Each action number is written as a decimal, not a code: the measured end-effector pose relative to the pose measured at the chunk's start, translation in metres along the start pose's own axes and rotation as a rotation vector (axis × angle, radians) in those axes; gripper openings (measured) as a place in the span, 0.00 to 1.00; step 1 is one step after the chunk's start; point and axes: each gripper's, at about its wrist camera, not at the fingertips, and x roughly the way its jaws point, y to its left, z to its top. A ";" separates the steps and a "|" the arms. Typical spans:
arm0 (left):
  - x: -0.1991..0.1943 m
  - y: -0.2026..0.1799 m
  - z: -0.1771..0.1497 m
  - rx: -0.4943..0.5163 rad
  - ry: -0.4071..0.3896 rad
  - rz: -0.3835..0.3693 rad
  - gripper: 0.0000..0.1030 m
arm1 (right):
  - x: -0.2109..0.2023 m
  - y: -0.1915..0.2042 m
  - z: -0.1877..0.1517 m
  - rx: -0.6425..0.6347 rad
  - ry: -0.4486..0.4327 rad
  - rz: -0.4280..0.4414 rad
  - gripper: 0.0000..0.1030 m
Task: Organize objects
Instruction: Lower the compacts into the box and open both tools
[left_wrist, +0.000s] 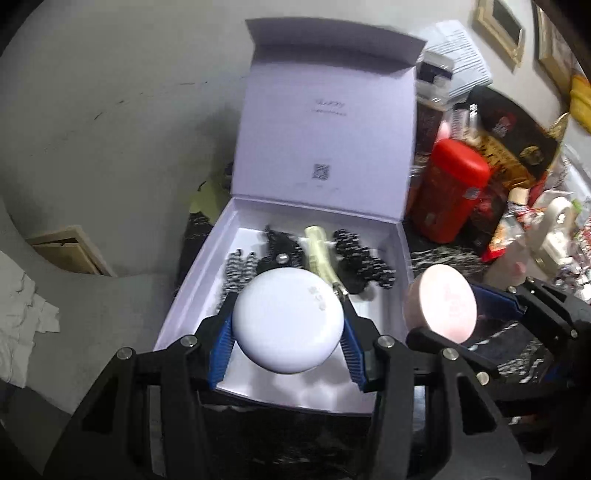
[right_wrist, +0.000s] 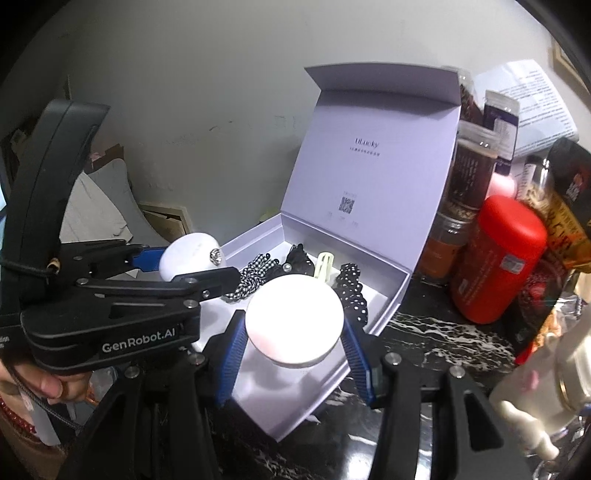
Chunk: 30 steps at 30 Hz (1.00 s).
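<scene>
A white box (left_wrist: 400, 236) (right_wrist: 399, 291) stands open on the dark marble counter, lid upright. Inside lie a checked hair tie (left_wrist: 238, 267) (right_wrist: 251, 277), a black hair piece (left_wrist: 275, 245) (right_wrist: 297, 256), a cream clip (left_wrist: 317, 247) (right_wrist: 325, 266) and a dotted black scrunchie (left_wrist: 360, 258) (right_wrist: 352, 291). My left gripper (left_wrist: 288, 325) (right_wrist: 184, 266) is shut on a round white compact (left_wrist: 288, 319) (right_wrist: 190, 254) above the box's near part. My right gripper (right_wrist: 295, 332) (left_wrist: 443, 314) is shut on a round pink-white case (right_wrist: 294, 320) (left_wrist: 439, 302) at the box's front right.
A red canister (left_wrist: 450, 192) (right_wrist: 495, 258) stands right of the box, with spice jars (right_wrist: 469, 177), bottles and snack packets (left_wrist: 513, 147) crowded behind it. A pale bottle (right_wrist: 546, 391) lies at the near right. Grey wall behind; paper and frames at left.
</scene>
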 end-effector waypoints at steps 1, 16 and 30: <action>0.003 0.003 0.000 -0.006 0.003 0.015 0.48 | 0.006 0.000 0.000 0.002 0.007 0.008 0.50; 0.059 0.012 0.002 -0.025 0.116 -0.022 0.48 | 0.055 0.004 -0.005 -0.036 0.100 0.013 0.50; 0.082 0.007 -0.006 0.022 0.163 0.011 0.48 | 0.068 -0.001 -0.014 -0.034 0.147 -0.037 0.50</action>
